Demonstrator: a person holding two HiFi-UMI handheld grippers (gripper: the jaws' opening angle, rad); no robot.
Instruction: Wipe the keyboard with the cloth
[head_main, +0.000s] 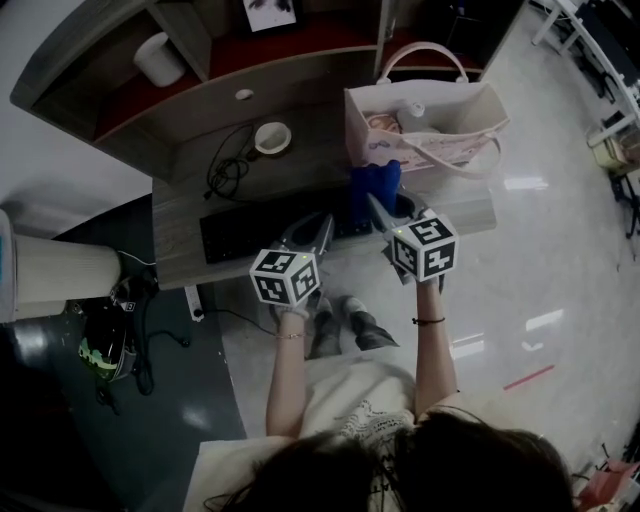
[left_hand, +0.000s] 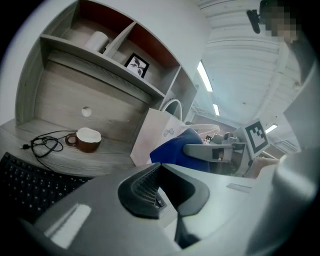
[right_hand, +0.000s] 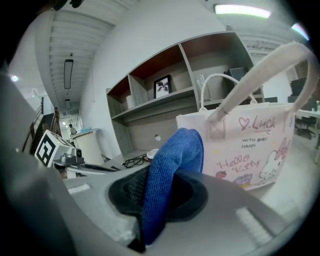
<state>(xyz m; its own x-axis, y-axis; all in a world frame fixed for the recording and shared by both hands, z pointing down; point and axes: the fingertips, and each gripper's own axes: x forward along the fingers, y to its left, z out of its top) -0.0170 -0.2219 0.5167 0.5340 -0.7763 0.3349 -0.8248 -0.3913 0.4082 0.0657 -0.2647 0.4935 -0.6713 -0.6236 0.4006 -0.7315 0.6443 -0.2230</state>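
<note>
**Cloth gripped, keys not yet wiped**

Nearest, the person's left hand (head_main: 290, 314) and right hand (head_main: 430, 288) hold the grippers side by side over the near edge of the desk (head_main: 178, 245). The right gripper (right_hand: 160, 196) is clenched on the blue cloth (right_hand: 172, 165), and a fold stands out beyond its jaws, probably so that a soft wad is free to drag over keys. The left gripper (left_hand: 156, 192) is closed on nothing, perhaps spare for steadying. The black keyboard (head_main: 240, 236) lies just beyond, mostly to the left; the cloth appears raised over its right end. Farther right stands a tote bag (head_main: 440, 140), and far left are a mug (head_main: 272, 137) and a cable (head_main: 228, 172).
</note>
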